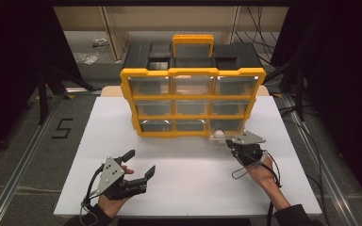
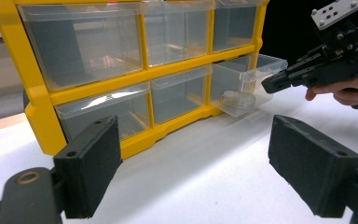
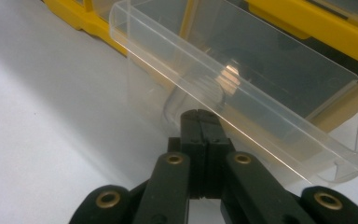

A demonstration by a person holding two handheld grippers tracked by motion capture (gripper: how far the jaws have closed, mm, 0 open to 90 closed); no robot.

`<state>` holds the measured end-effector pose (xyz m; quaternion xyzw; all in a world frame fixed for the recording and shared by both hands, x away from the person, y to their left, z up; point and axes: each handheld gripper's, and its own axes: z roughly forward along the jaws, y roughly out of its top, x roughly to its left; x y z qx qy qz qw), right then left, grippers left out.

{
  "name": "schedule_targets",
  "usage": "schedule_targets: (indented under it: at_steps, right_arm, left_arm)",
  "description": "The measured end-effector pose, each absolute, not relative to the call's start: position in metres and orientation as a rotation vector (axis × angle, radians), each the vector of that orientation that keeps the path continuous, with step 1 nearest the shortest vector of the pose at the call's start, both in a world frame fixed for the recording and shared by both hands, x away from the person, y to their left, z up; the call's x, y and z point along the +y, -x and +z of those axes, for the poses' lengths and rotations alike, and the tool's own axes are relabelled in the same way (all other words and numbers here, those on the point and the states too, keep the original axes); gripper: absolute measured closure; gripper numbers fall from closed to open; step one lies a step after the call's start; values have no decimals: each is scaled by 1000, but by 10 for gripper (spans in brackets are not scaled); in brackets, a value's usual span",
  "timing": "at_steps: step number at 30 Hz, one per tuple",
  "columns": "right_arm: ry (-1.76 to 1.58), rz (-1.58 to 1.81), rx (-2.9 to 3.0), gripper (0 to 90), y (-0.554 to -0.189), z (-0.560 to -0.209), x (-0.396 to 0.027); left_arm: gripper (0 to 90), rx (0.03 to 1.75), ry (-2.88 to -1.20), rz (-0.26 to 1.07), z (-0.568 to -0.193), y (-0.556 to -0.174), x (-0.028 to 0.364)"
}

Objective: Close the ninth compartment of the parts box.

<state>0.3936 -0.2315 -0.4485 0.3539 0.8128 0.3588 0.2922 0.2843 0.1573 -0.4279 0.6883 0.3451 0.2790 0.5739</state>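
A yellow organiser [image 1: 193,75] with clear drawers stands at the back of the white table [image 1: 179,188]. Its bottom right drawer [image 2: 249,77] is pulled part way out, and a round clear piece [image 2: 237,99] lies inside. My right gripper [image 1: 230,142] is shut, its tips pinched at the thin clear handle on that drawer's front [image 3: 242,88]. The same right gripper [image 2: 272,84] shows in the left gripper view, touching the drawer's front. My left gripper [image 1: 140,162] hovers open over the table's near left, aimed at the organiser [image 2: 37,116], with nothing between its pads.
Behind the organiser a black case with a yellow handle [image 1: 193,44] sits on the floor. A "5" mark [image 1: 62,128] lies on the floor to the left. Bare white table [image 1: 193,165] stretches between my two hands.
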Motion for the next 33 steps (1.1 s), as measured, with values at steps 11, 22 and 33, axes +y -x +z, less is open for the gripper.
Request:
schedule_targets:
  at_steps: [11,22,33]
  right_arm:
    - [-938,948,2155,900,-397,-450,-230]
    - [-931,936,2148,900,-401,-453,-228]
    - [-930,929,2143,900,-404,-454,-227]
  left_arm:
    - [164,824,-1600,635,-428,-286,159]
    - [164,824,-1592,655,-427,-285,161]
    - [164,819,-1599,659,-427,-284,160]
